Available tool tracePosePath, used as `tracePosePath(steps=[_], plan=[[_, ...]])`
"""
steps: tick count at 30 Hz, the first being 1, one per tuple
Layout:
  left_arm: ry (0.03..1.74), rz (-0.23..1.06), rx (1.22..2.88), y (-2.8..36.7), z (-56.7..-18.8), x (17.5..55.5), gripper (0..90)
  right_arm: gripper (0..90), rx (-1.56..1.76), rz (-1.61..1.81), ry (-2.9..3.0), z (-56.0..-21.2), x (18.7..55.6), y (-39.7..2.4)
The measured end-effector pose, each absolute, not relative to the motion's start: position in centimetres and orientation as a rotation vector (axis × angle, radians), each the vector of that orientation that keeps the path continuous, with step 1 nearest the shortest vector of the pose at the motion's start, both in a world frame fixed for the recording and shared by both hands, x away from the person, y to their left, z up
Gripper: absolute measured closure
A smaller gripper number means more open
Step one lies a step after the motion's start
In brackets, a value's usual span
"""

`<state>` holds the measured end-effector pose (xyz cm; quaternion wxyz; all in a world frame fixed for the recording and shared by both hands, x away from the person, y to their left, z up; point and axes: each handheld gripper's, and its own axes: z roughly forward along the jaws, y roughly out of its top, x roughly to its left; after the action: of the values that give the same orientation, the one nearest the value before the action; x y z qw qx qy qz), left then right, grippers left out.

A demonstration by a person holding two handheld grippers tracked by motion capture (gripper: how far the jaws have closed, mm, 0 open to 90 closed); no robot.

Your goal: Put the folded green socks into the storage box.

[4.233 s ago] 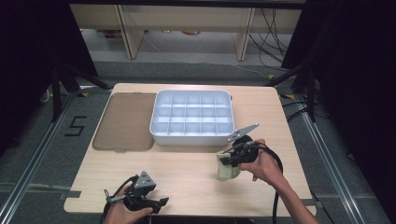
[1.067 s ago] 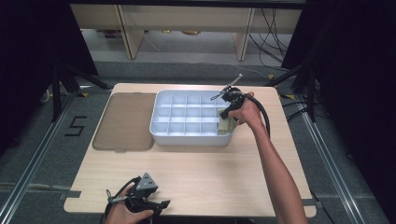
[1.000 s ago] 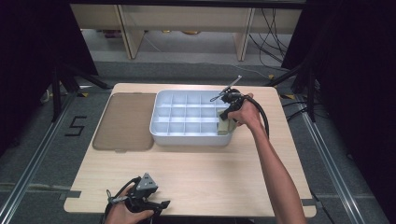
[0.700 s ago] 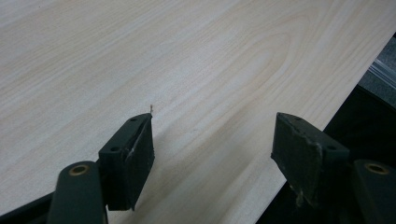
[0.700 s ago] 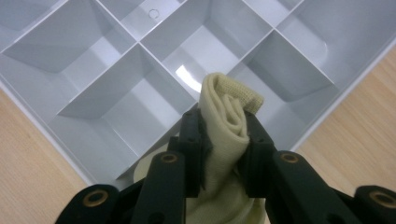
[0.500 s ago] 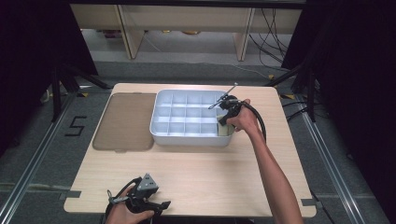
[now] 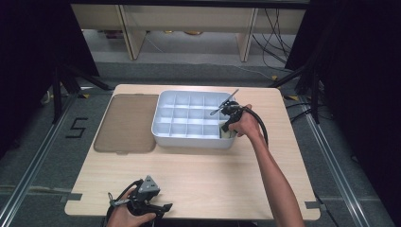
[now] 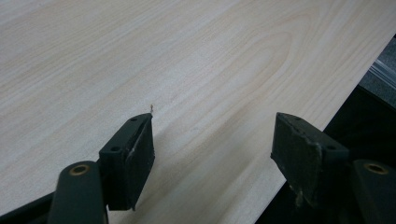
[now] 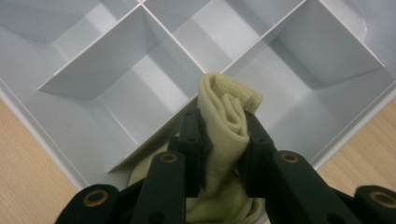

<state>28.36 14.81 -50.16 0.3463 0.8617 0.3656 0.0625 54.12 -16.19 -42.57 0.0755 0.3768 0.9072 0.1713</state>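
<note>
High view placed the left gripper [image 7: 150,206] at the near edge of the wooden table [image 7: 198,179], toward the near-left corner, held in the person's left hand [image 7: 124,216]. Its grey three-cornered plate faced up. Left gripper view showed the two black jaws standing wide apart over bare wood, with nothing between them and the table's edge running just beside the right-hand jaw. The left gripper was therefore open and empty.

Farther in, the person's right forearm [image 7: 274,179] reached from the near right across the table to the white compartment tray [image 7: 163,135], which sat at the centre of the far half of the table. The right gripper [image 7: 226,128] pointed down into the tray's near-right corner compartment, with its cable looping over the right hand [image 7: 243,125].

Right gripper view showed the jaws closed on a rolled cream cloth [image 9: 224,121]: both pads pressed on its sides, and the folded top of the roll stood up above the jaw tips. The lower part of the cloth bulged below the jaws, toward the camera. Behind it lay the tray's white dividers and the compartment floors seen there were bare. In the high view a pale patch of the cloth [image 7: 227,135] sat within the near-right corner compartment, against the tray's wall; whether it touched the compartment floor could not be told.

Left of the tray, just beside it, a flat brown lid [image 7: 126,123] lay on the table.
</note>
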Motion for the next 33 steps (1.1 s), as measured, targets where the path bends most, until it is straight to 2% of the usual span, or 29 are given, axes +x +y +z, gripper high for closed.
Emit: tracePosePath(steps=[20, 33], plan=[[0.953, 0.168, 2.236, 14.7, -50.2, 28.3, 29.2, 74.4, 1.136, 0.410, 2.748, -43.4, 54.0, -15.4], [0.949, 0.163, 2.241, 14.8, -50.1, 28.3, 29.1, 73.9, 1.182, 0.362, 2.762, -45.1, 54.1, -15.2]])
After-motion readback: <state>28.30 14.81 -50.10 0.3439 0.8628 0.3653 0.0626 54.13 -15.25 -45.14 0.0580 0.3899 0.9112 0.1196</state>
